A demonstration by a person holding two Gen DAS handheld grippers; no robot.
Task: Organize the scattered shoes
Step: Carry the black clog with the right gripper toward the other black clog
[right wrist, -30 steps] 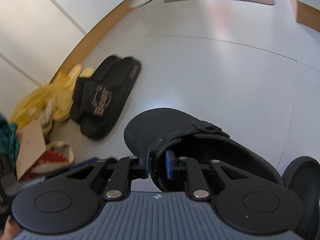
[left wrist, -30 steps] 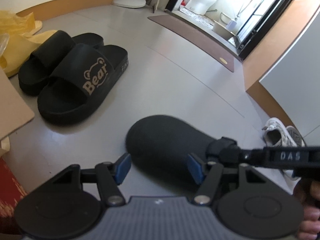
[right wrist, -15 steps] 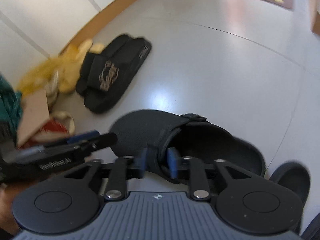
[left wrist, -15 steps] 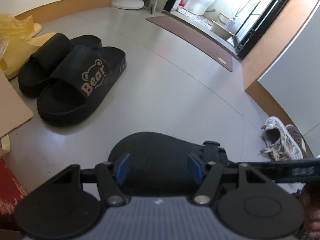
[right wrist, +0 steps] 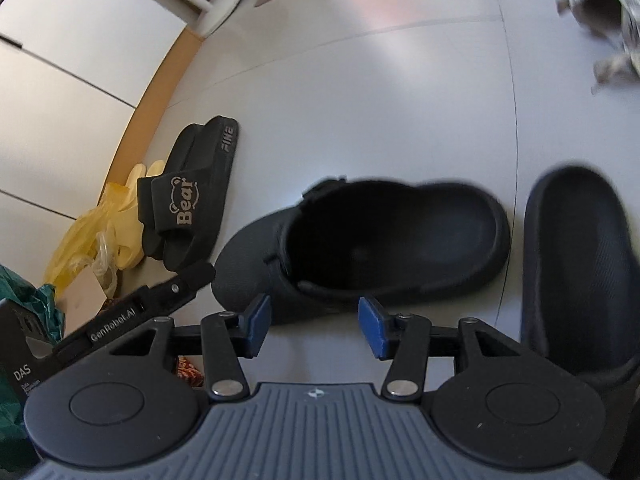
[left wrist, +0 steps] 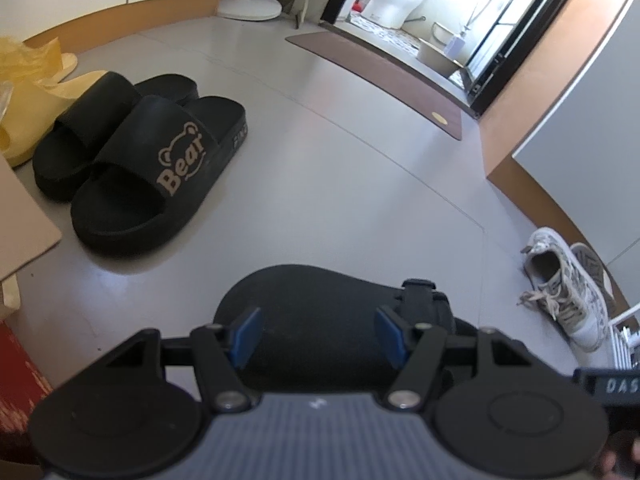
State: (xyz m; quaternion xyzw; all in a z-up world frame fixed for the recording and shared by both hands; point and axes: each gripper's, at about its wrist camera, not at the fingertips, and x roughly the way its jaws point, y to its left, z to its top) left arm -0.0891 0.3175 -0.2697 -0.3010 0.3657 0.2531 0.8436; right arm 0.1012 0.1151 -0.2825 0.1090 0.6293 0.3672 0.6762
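Your right claw stands part open with nothing between its blue pads, and the black clog lies on the floor just beyond the tips, upright and free of any grip. Its mate, the second black clog, sits just beside it to the right, so that pair looks nearly matched up, though the two are not quite parallel. Your left claw is also part open and holds nothing; the toe of the clog shows past its pads, apparently on the floor rather than gripped, though that view hides the contact.

Done, as far as you can see: the black Bear slides sit side by side by the wall, with the yellow slippers next to them. Left to do: the patterned sneakers lie well apart by the far wall, one seemingly tipped over, and still need bringing over. You may also want to square up the clogs.
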